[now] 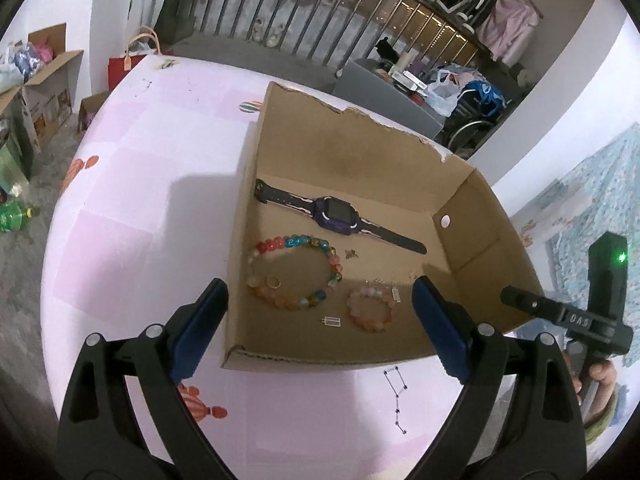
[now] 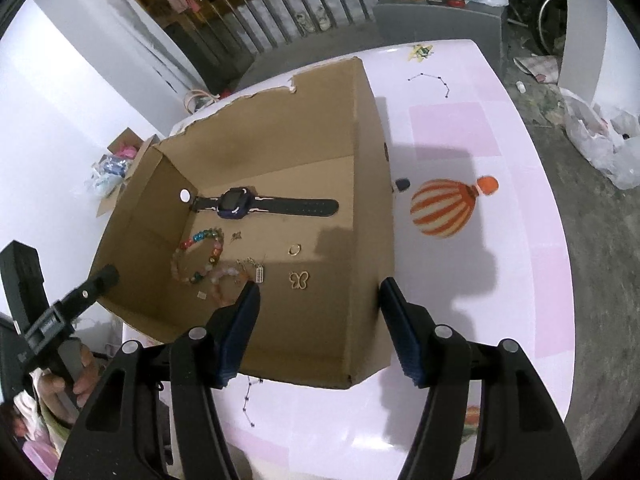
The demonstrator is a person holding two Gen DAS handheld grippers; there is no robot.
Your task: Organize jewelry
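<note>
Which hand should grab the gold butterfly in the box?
Probably the right gripper. It hangs open, with the butterfly charm just ahead of its fingertips. The left gripper, also open, faces the bead bracelets instead.

An open cardboard box (image 1: 472,216) with a torn back edge holds the jewelry. A purple watch (image 1: 338,213) lies flat with its strap stretched out along the far wall. Nearer lies a large multicoloured bead bracelet (image 1: 294,266) with a gold ring (image 1: 273,281) inside its loop, and beside it a smaller pink bead bracelet (image 1: 369,309). A gold butterfly charm (image 2: 299,280) lies apart.
</note>
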